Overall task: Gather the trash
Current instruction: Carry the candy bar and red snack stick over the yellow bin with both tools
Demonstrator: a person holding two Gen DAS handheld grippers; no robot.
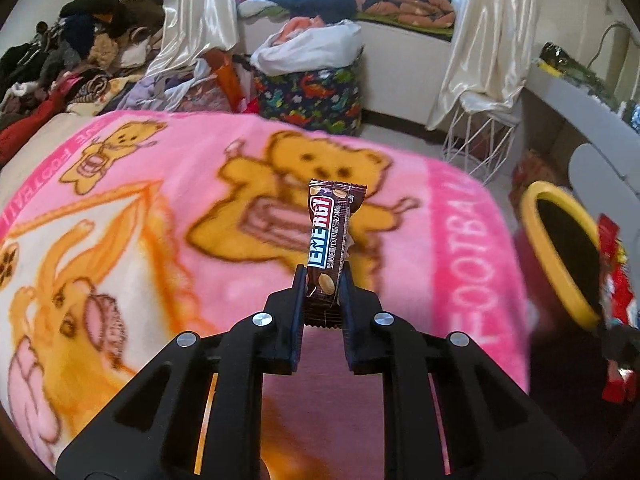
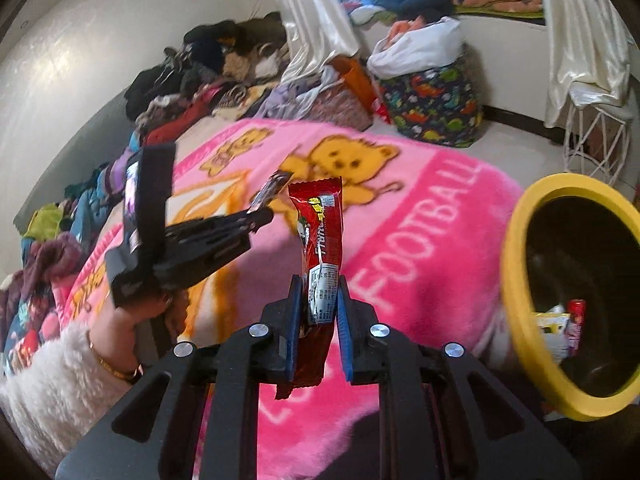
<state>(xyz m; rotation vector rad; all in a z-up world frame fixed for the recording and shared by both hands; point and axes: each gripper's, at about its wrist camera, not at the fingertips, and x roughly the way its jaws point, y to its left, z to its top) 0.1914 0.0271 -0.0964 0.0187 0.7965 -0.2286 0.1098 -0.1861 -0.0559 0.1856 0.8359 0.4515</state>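
Observation:
My left gripper (image 1: 322, 280) is shut on a brown "ENERGY" bar wrapper (image 1: 330, 236), which stands upright above the pink bear blanket (image 1: 160, 208). My right gripper (image 2: 318, 292) is shut on a red snack wrapper (image 2: 320, 236), also upright. A yellow-rimmed bin (image 2: 520, 280) with a dark inside sits to the right, and some wrappers (image 2: 560, 324) lie in it. That bin (image 1: 548, 256) shows at the right edge of the left wrist view, with the red wrapper (image 1: 616, 280) just beyond it. From the right wrist view the left gripper (image 2: 264, 210) is at the left, holding the brown wrapper (image 2: 272, 188).
A hand in a fluffy white sleeve (image 2: 60, 380) holds the left gripper. Piled clothes (image 1: 80, 60) lie at the bed's far side. A dinosaur-print hamper (image 1: 308, 96), a white wire stool (image 1: 476, 140) and curtains stand on the floor beyond the bed.

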